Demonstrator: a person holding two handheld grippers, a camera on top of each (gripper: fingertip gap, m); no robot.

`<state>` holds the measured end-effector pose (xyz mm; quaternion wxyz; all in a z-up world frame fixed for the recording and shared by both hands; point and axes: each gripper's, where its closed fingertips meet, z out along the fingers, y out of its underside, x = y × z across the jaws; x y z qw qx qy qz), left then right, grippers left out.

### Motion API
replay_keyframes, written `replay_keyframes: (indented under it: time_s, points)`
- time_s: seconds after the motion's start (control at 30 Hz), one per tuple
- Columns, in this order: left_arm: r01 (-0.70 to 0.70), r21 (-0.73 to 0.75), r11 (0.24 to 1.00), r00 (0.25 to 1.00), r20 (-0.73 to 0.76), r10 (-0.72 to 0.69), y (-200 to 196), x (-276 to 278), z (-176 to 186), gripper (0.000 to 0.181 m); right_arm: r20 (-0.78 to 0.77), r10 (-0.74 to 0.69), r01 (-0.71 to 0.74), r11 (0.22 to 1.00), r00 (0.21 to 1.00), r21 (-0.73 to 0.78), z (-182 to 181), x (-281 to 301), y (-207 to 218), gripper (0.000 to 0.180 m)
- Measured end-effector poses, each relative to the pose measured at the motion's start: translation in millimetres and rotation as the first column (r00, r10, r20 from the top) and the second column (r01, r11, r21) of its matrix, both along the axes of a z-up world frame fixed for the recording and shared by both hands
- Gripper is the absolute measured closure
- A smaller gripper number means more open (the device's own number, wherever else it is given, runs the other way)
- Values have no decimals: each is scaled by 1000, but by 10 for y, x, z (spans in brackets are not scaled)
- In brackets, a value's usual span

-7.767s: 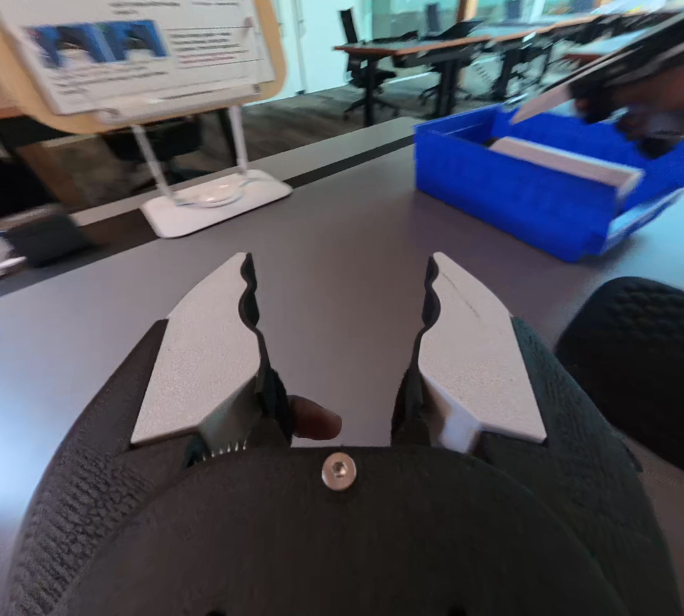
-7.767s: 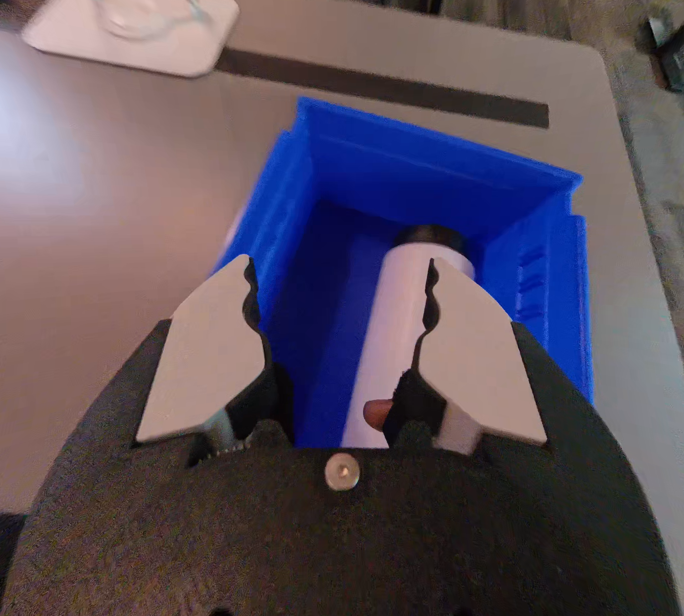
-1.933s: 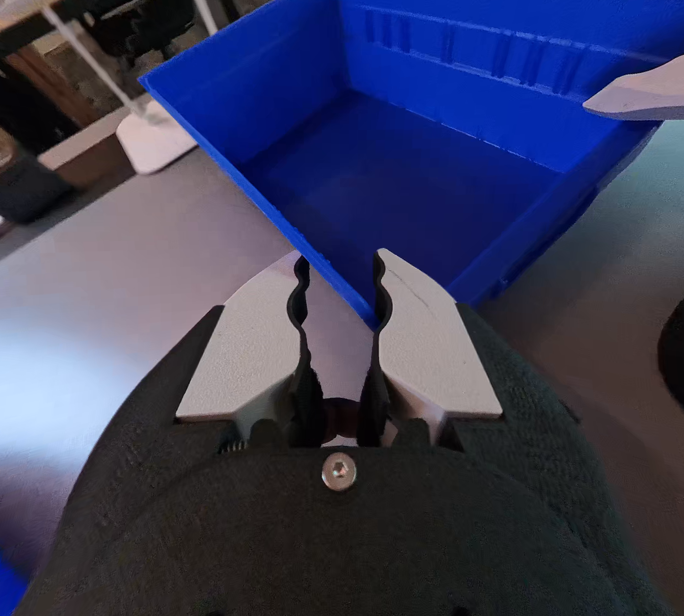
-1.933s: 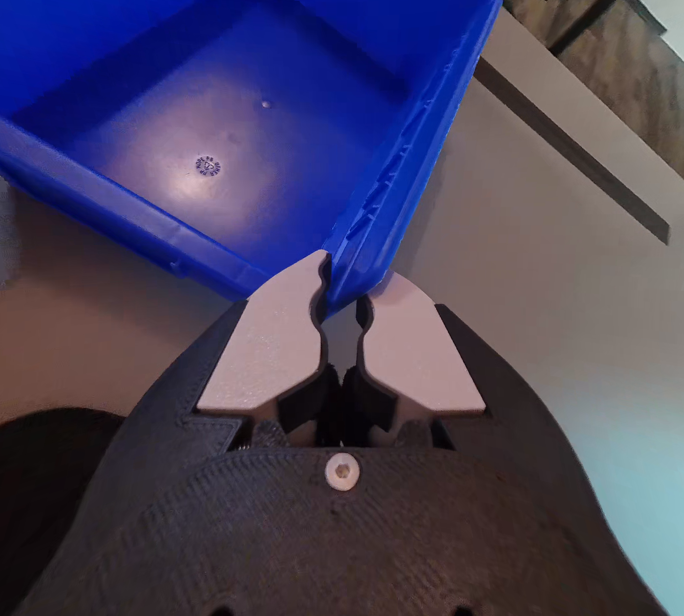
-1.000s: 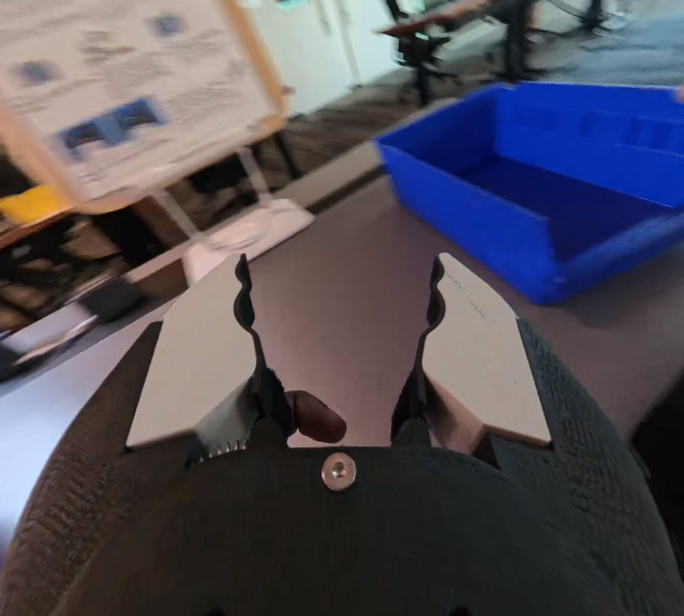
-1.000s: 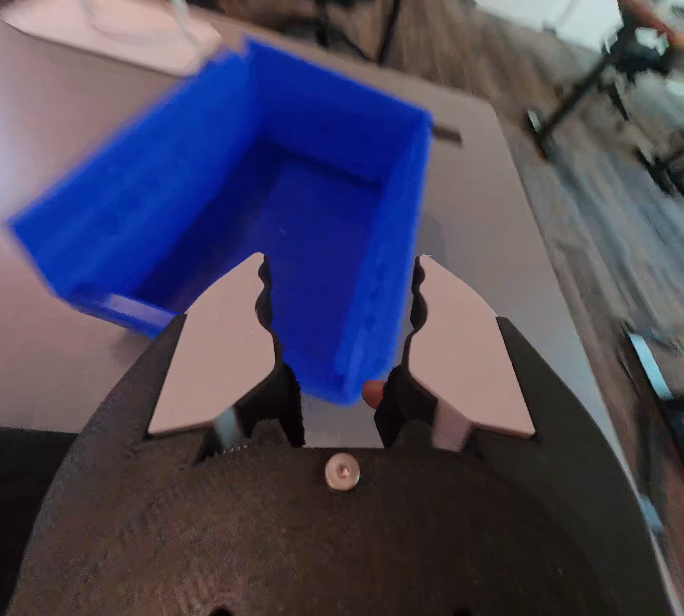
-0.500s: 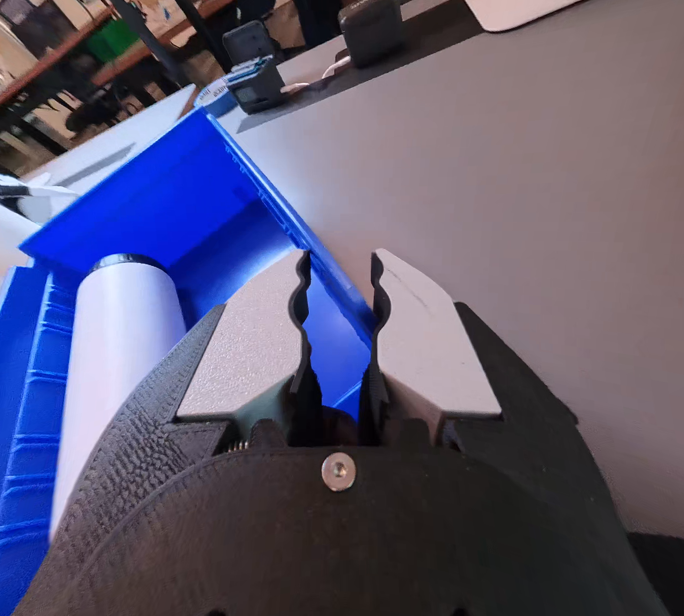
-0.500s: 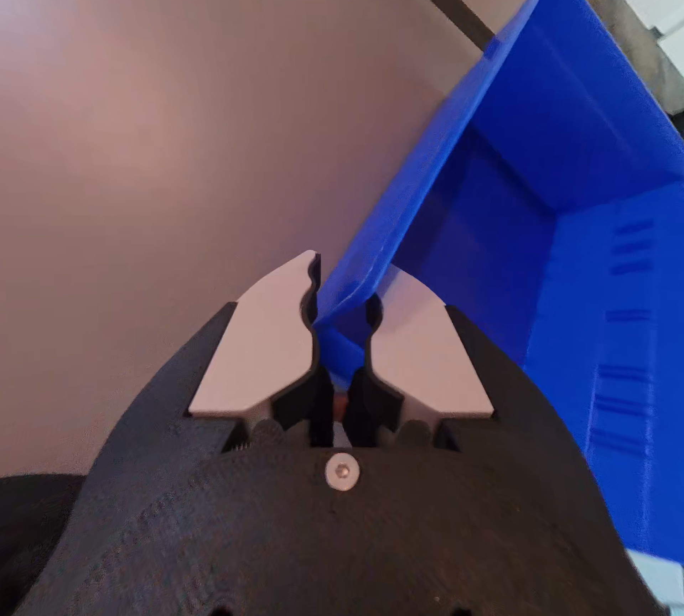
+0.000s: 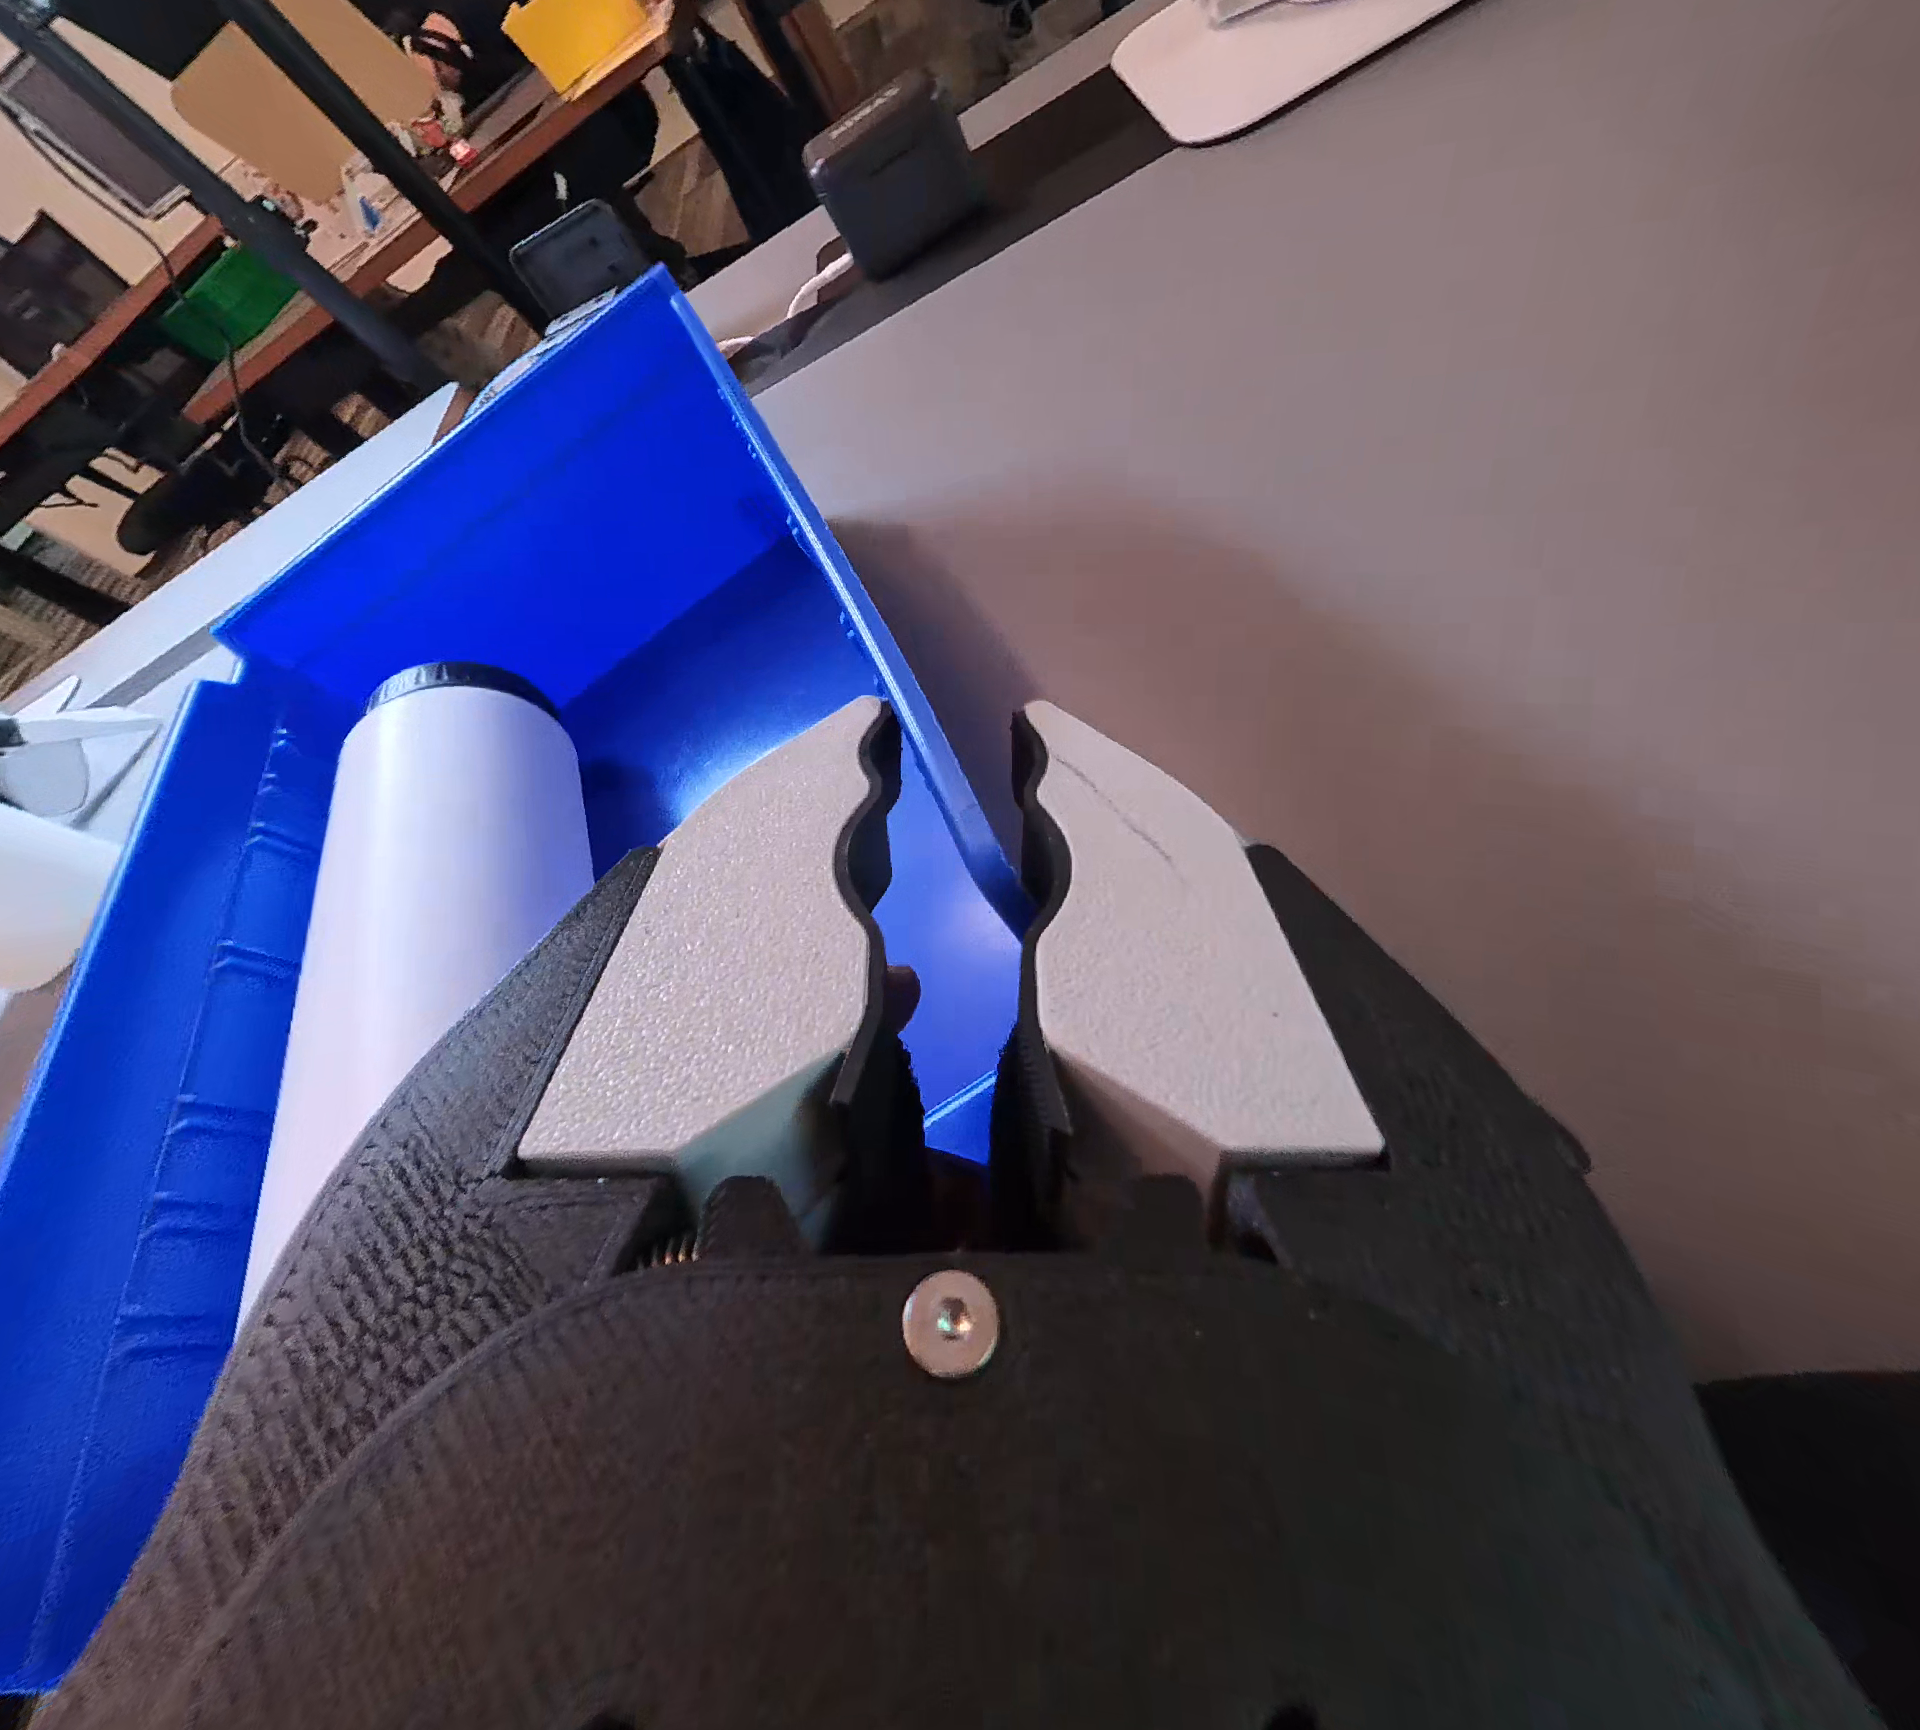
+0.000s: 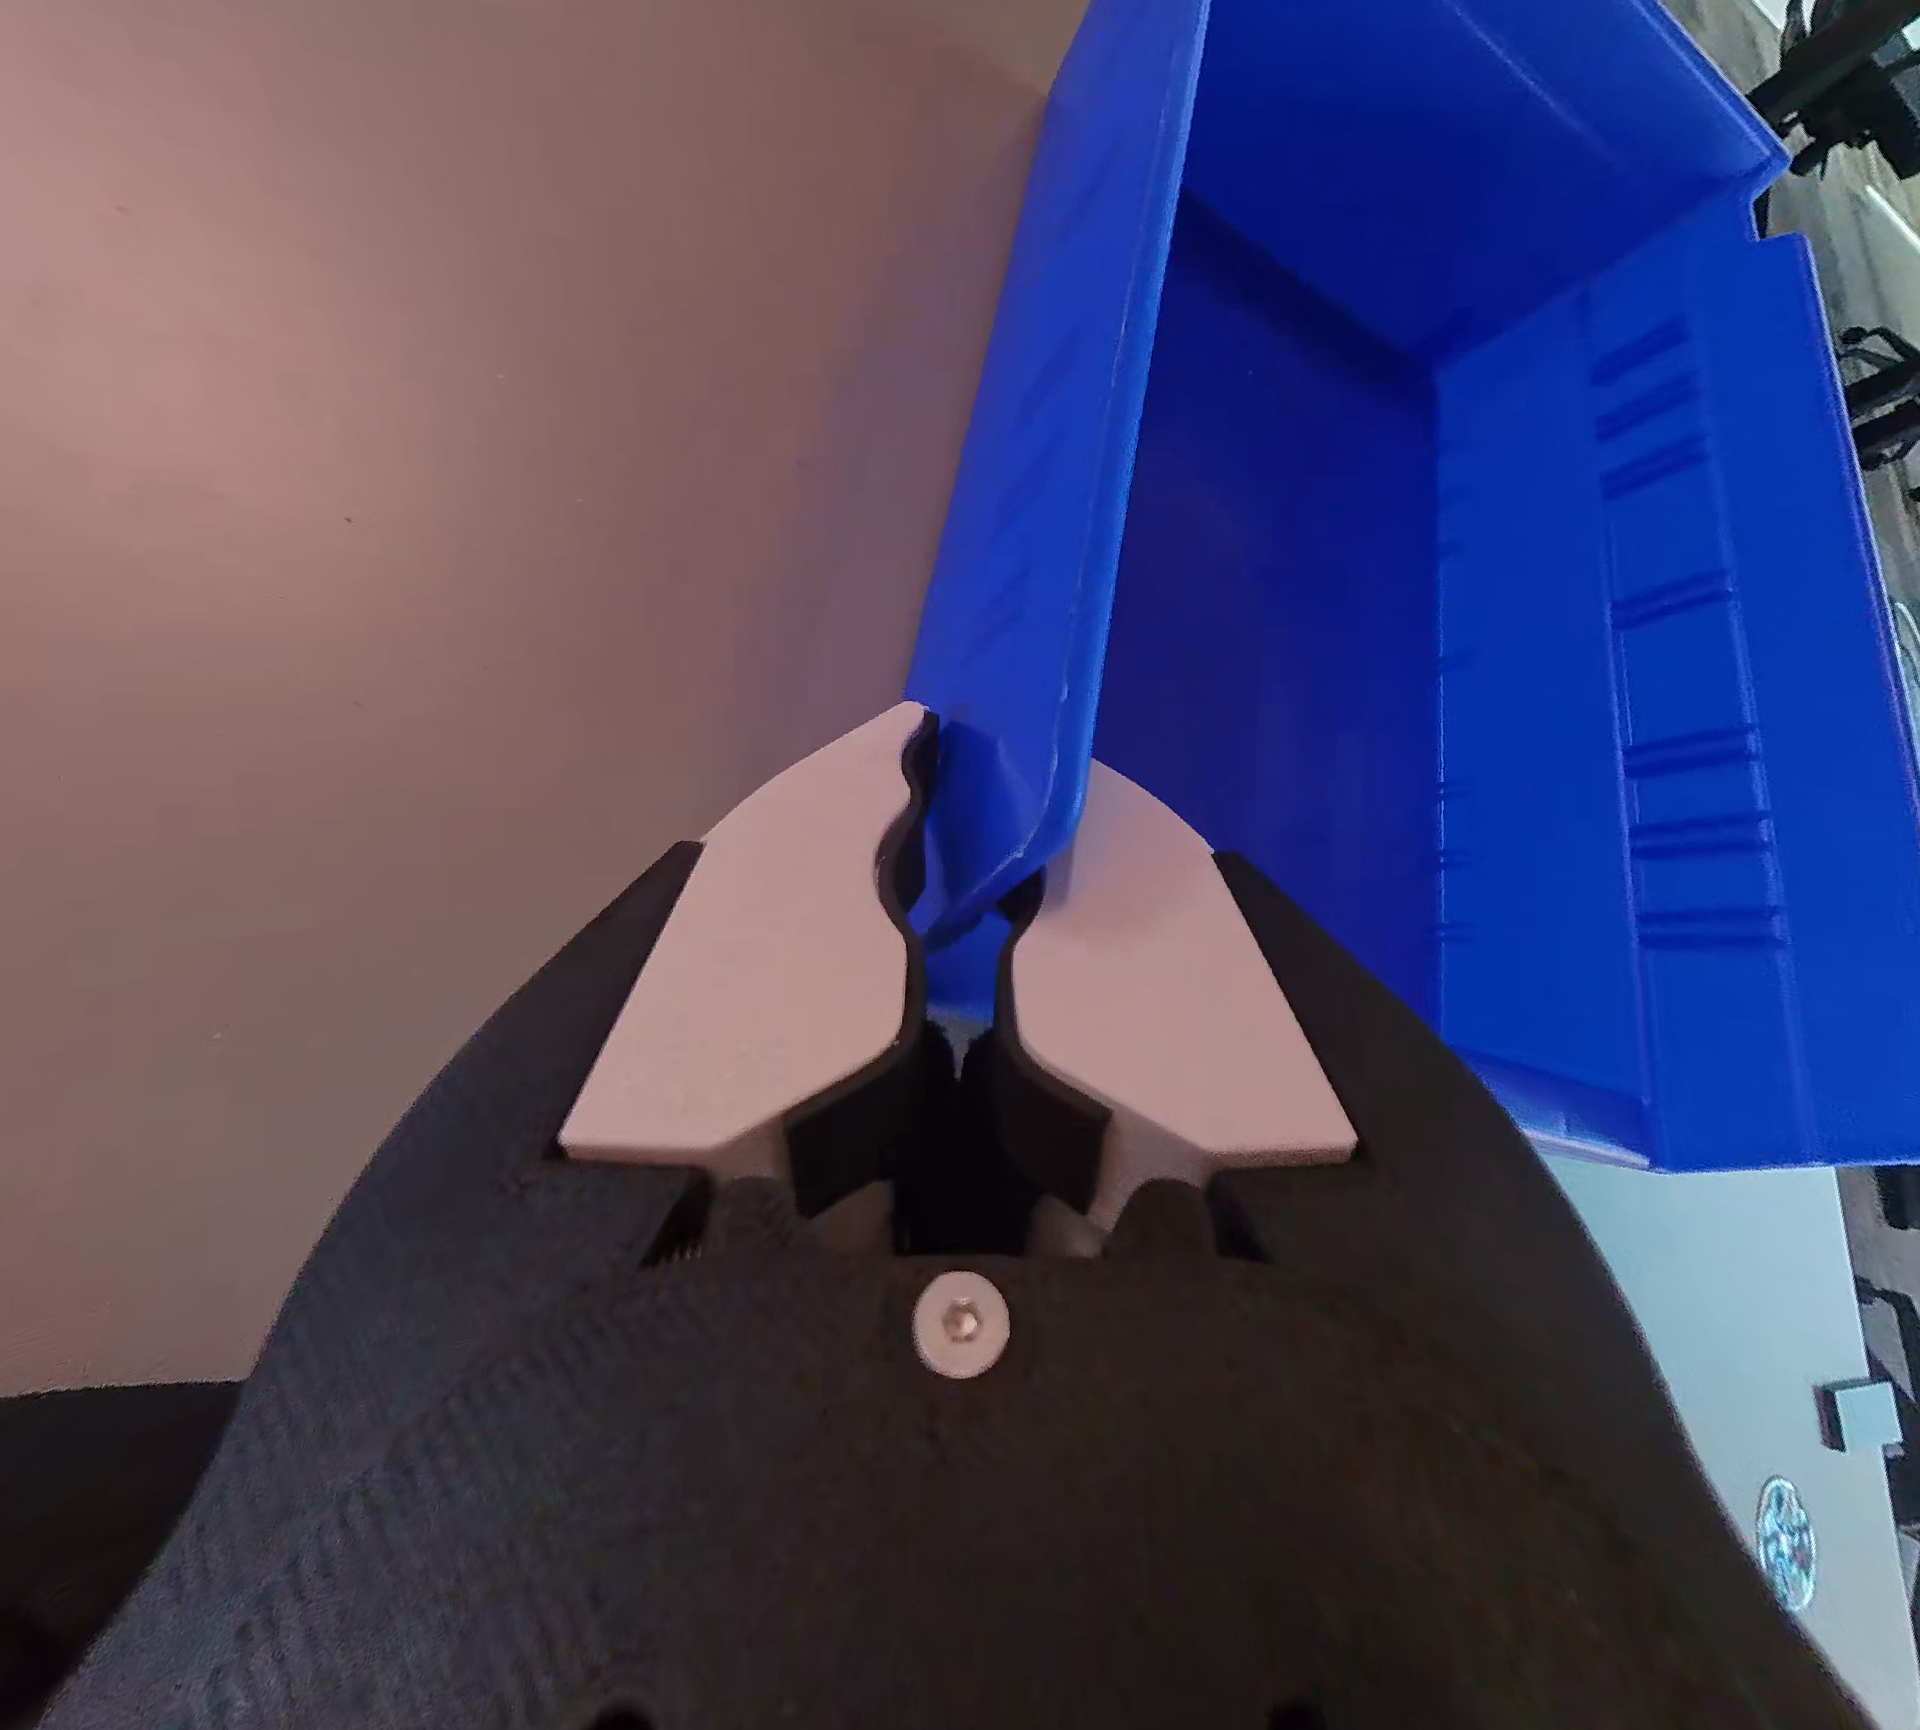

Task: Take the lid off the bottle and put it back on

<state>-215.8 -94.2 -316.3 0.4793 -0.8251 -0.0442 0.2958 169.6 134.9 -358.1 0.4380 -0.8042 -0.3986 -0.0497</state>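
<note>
The left gripper (image 9: 951,807) is pinching the side wall of a blue bin (image 9: 488,558), its fingers nearly closed on the rim. Inside, the white bottle (image 9: 436,859) is lying on its side, its dark lid (image 9: 457,678) pointing toward the far wall. The right gripper (image 10: 966,823) is clamping another blue bin (image 10: 1299,153) at its corner edge. Bare grey desk (image 9: 1455,433) is stretching wide beside both bins.

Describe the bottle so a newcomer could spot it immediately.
On the grey table sits a blue bin, its right wall straddled by the left gripper. The bottle lies on its side inside: the bin's only content, a white cylinder with a black lid.
</note>
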Motion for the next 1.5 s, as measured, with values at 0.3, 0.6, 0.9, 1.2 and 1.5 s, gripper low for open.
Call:
replay_keyframes:
  time_s: [0.3,0.6,0.9,1.2,1.5]
  points:
    - [75,11,997,997,20,-75,18,62,-4,160,21,2,-1,1000,1000,-13,-7,-64,-70,172]
    - [121,138,983,971,187,-146,-155,68,349,127,-115,153,-150,988,981,34,321,-234,-185,113]
    - [-106,-150,983,950,277,145,-514,-1250,586,95,-380,364,-304,929,851,210,861,-504,-426,100]
    - [2,-689,725,851,381,361,-483,-1759,-397,94,-345,389,-324,917,854,232,819,-532,-421,104]
    - [128,-795,594,914,327,241,-357,-1448,-683,82,-338,385,-320,919,859,231,773,-499,-379,109]
